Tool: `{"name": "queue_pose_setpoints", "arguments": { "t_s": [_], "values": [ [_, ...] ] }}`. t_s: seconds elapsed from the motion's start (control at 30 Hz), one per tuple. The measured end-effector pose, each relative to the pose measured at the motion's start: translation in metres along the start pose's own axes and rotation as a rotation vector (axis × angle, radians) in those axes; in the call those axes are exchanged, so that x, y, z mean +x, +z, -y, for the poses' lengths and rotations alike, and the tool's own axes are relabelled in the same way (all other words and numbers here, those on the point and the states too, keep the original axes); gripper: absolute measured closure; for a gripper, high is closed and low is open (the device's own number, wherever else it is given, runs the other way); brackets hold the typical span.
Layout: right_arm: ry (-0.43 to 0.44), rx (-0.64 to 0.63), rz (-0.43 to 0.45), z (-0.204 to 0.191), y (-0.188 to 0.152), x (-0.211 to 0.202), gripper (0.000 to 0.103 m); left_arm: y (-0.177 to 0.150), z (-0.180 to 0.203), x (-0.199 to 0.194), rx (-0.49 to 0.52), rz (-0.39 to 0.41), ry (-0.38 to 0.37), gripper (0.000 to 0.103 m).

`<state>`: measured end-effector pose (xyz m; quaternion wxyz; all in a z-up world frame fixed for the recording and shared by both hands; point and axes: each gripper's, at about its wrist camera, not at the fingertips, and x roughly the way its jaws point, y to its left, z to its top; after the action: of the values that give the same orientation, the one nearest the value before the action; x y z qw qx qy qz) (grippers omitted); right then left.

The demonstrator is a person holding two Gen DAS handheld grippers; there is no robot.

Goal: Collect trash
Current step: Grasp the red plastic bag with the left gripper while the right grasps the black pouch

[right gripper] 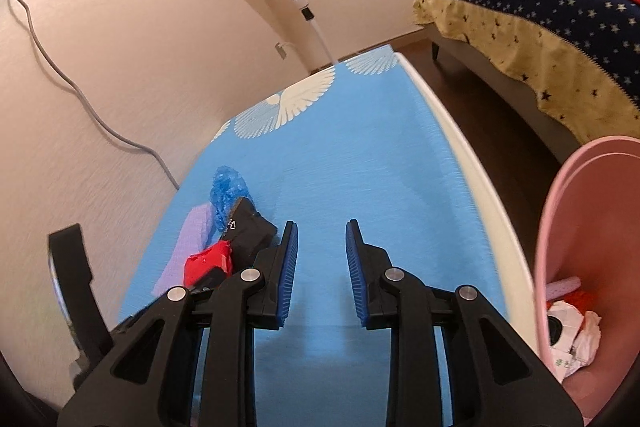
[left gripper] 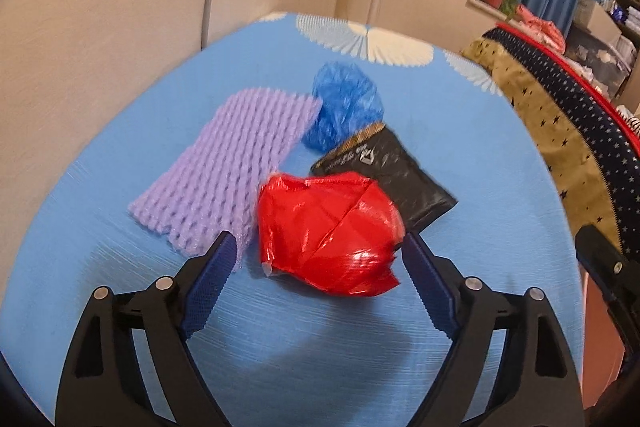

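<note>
ITEM 1: red plastic wrapper (left gripper: 328, 235). Crumpled, glossy; lies on blue table cover (left gripper: 460, 131), nearest piece to left gripper (left gripper: 320, 247). Fingers spread wide, one each side of wrapper, pads apparently not touching it yet; nothing held.

ITEM 2: black pouch (left gripper: 384, 175). Flat, just behind the red piece, partly tucked under it.

ITEM 3: blue plastic wad (left gripper: 346, 105). Further back, touching pouch's far end.

ITEM 4: purple foam net (left gripper: 236, 163). Flat, left of pile; near corner sits by the left finger.

ITEM 5: right gripper (right gripper: 322, 267). Fingers part-way apart, empty, over bare cover to the right of pile.

ITEM 6: pink bin (right gripper: 560, 227). Off table's right edge, paper scraps already inside.

STEP (judged): pick up red wrapper w/ left gripper.

HANDLING NOTES: 
- Lower till tips nearly meet the cover, then close across wrapper's bulk, not its thin edge; film is slippery and prob. springs back. 
- Keep left finger clear of foam net so it doesn't snag and drag along. 
- Watch pouch corner under the red piece. 
- Lift straight up before carrying toward bin.
</note>
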<state>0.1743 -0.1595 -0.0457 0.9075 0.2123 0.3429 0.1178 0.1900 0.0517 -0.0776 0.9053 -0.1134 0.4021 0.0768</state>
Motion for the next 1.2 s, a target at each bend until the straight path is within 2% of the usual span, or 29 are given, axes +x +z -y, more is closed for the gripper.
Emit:
{"name": "queue_pose_setpoints", "arguments": {
  "t_s": [0.13, 0.23, 0.27, 0.4, 0.7, 0.97, 1.07, 1.1, 1.2],
  "values": [
    [0.032, 0.007, -0.038, -0.003, 0.002, 0.017, 0.076, 0.000, 0.000, 0.002, 0.000, 0.001, -0.002, 0.022],
    [0.059, 0.016, -0.076, -0.007, 0.004, 0.032, 0.076, -0.002, -0.002, 0.001, -0.008, 0.005, -0.011, 0.036],
    [0.068, 0.021, -0.088, -0.008, 0.004, 0.038, 0.076, -0.002, -0.003, 0.000, -0.018, 0.010, -0.013, 0.037],
    [0.099, 0.046, -0.139, -0.012, 0.003, 0.059, 0.076, -0.002, -0.012, -0.002, -0.077, 0.024, -0.016, 0.039],
    [0.117, 0.068, -0.239, -0.021, -0.001, 0.096, 0.074, -0.003, -0.009, -0.006, -0.072, 0.046, -0.007, 0.039],
    [0.142, 0.079, -0.259, -0.022, 0.004, 0.106, 0.074, -0.003, -0.009, -0.004, -0.065, 0.043, -0.016, 0.039],
    [0.145, 0.077, -0.267, -0.023, 0.005, 0.108, 0.081, -0.003, -0.008, -0.004, -0.062, 0.042, -0.017, 0.039],
    [0.146, 0.072, -0.270, -0.024, 0.004, 0.107, 0.088, -0.003, -0.008, -0.004, -0.061, 0.042, -0.017, 0.039],
    [0.146, 0.052, -0.247, -0.027, 0.004, 0.100, 0.097, -0.002, -0.008, -0.004, -0.062, 0.041, -0.018, 0.039]
  ]
}}
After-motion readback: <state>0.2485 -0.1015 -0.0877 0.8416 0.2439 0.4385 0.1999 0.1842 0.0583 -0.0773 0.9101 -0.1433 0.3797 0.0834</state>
